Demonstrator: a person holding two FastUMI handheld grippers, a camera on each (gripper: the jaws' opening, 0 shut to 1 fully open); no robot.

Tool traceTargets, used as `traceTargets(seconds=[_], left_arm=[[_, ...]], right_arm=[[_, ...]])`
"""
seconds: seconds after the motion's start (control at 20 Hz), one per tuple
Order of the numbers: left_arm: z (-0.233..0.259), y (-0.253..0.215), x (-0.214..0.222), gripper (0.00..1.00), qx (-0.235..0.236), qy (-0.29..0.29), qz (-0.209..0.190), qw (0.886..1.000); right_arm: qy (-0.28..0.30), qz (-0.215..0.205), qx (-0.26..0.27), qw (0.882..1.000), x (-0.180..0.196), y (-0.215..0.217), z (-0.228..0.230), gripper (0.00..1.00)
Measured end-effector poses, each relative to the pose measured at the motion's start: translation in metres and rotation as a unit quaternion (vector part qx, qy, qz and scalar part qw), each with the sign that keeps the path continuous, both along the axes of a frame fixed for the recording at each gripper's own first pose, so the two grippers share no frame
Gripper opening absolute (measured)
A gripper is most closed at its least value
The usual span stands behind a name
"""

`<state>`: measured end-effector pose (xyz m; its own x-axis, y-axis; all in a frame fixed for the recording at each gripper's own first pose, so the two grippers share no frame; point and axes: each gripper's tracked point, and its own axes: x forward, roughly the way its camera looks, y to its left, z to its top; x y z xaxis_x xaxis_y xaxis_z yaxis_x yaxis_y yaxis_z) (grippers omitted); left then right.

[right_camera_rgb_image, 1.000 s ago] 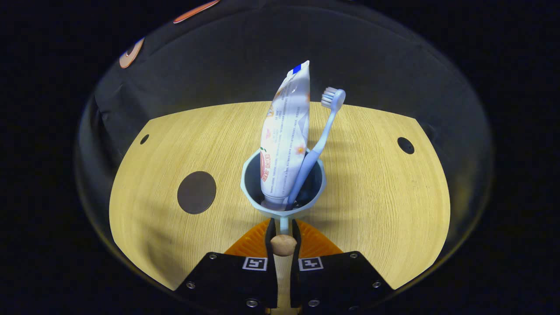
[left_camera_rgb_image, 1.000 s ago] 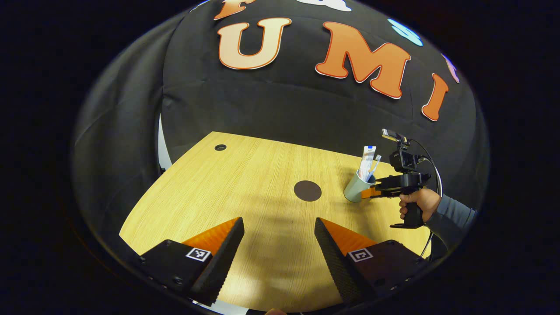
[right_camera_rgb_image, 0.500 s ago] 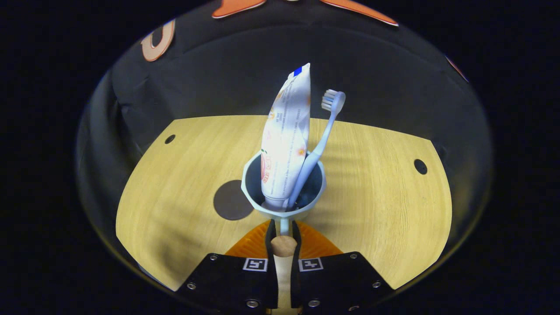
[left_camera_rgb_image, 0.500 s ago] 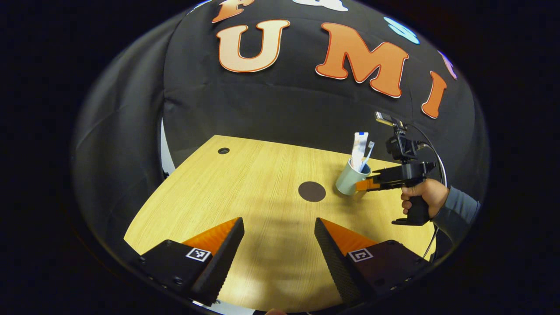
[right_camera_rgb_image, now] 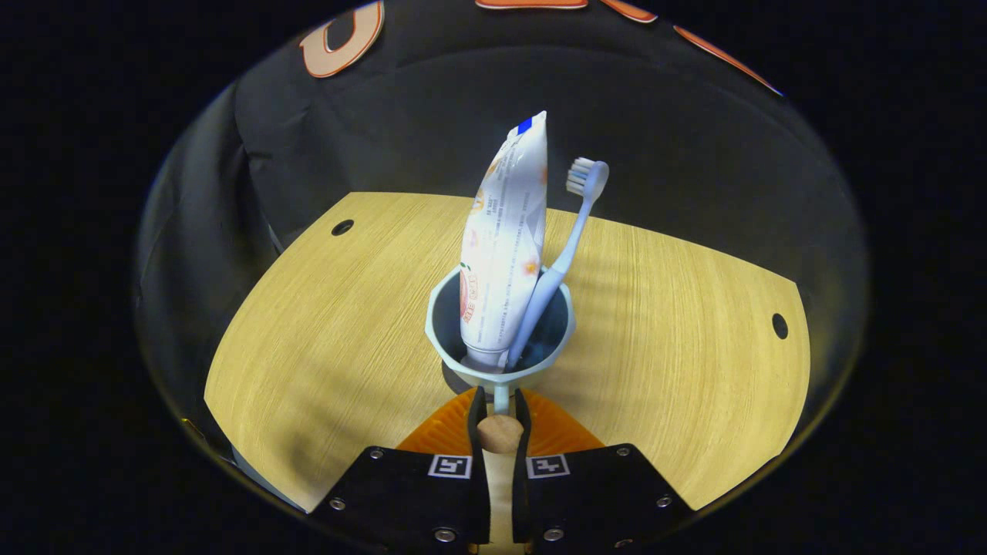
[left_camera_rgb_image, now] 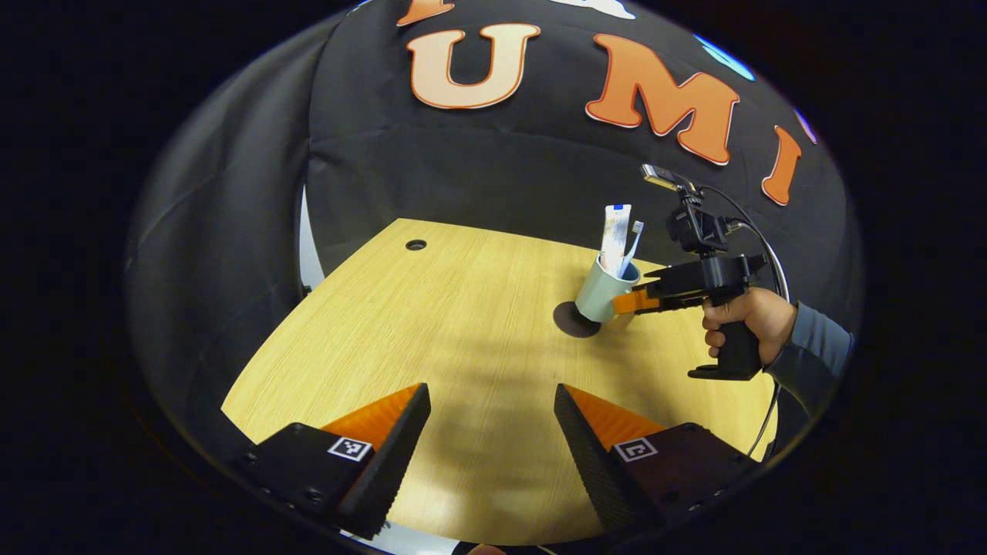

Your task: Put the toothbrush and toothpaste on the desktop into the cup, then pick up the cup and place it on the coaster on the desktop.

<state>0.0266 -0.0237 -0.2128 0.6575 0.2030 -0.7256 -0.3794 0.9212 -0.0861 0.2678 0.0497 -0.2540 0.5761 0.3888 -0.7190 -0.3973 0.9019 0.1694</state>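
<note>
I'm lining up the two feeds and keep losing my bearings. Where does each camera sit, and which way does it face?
Left gripper view: rides the left gripper, open and low over the near desktop; it looks across at the cup, above the coaster, and at a hand holding the right gripper.
Right gripper view: rides the right gripper, shut on the cup's handle; it looks over the cup's rim at the toothpaste and toothbrush.
Shared: cup, toothpaste, toothbrush, desktop.
</note>
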Motion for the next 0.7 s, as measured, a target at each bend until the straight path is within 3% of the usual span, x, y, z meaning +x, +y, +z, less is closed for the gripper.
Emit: traceTargets(seconds=[0.25, 0.5, 0.7], left_arm=[[-0.001, 0.002, -0.003, 0.98, -0.010, 0.014, 0.012, 1.000], [-0.002, 0.009, 0.003, 0.98, -0.016, 0.021, 0.005, 1.000], [-0.008, 0.015, 0.013, 0.98, -0.019, 0.015, -0.020, 1.000]], right_arm=[[0.013, 0.006, -0.012, 1.000, -0.001, -0.002, 0.001, 0.11], [0.018, -0.014, -0.028, 0.999, -0.003, -0.005, 0.001, 0.12], [0.023, -0.034, -0.019, 0.999, -0.006, -0.010, 0.004, 0.25]])
